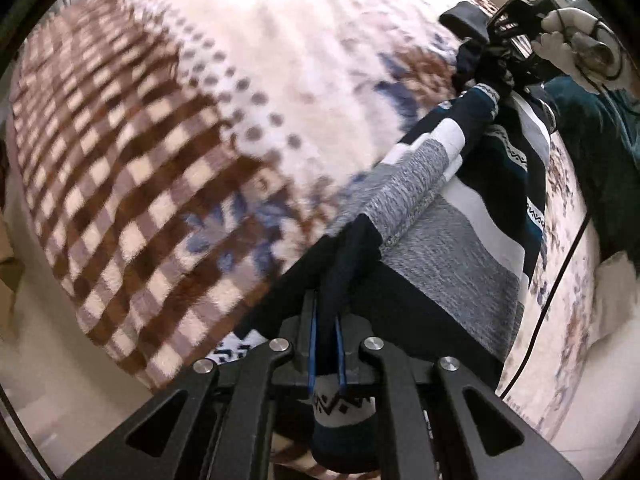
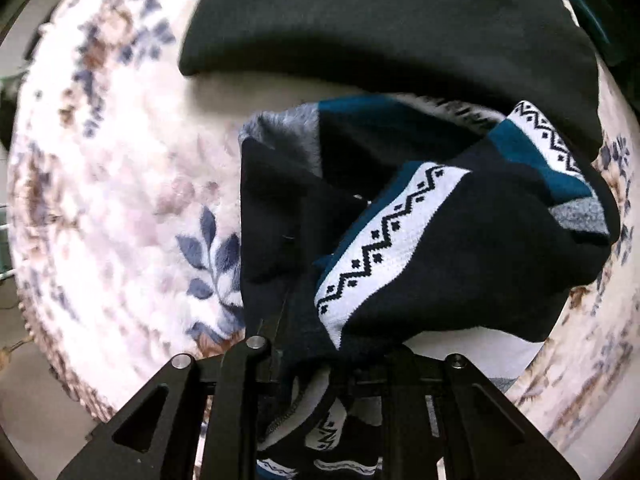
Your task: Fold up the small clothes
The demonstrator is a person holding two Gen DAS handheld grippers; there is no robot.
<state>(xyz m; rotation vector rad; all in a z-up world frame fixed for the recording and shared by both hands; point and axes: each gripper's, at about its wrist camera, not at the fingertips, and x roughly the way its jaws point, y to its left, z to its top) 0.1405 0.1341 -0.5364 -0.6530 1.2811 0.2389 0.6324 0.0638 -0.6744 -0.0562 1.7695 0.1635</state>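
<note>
At the bottom centre of the left wrist view, the left gripper (image 1: 326, 344) has its jaws closed to a narrow slot, with a dark navy edge of the sweater (image 1: 440, 208) pinched between the blue-lined fingers (image 1: 313, 344). From there the garment runs taut, up and to the right across the frame, through grey and white bands and off the patterned blanket (image 1: 200, 120), to the right gripper (image 1: 492, 56), held by a gloved hand (image 1: 568, 40) in the upper right.

In the right wrist view, the right gripper (image 2: 316, 364) is buried in bunched cloth at the bottom centre. The fabric seems to be clamped, but the fingertips are hidden, so how far the jaws are closed cannot be read exactly. The sweater (image 2: 400, 216) billows just ahead of it, its white zigzag band crossing the middle of the frame; beyond, at the top, lies a dark cloth (image 2: 380, 20) on the floral blanket (image 2: 120, 160).

The risks, as I judge them:
- The left grip holds only a thin edge, so a sharp tug along the stretched line could pull it free.
- The right side is gathered in a wad, so laying the sweater down may trap a crooked fold.
- The hanging part could drag over the dark cloth and shift it.
</note>
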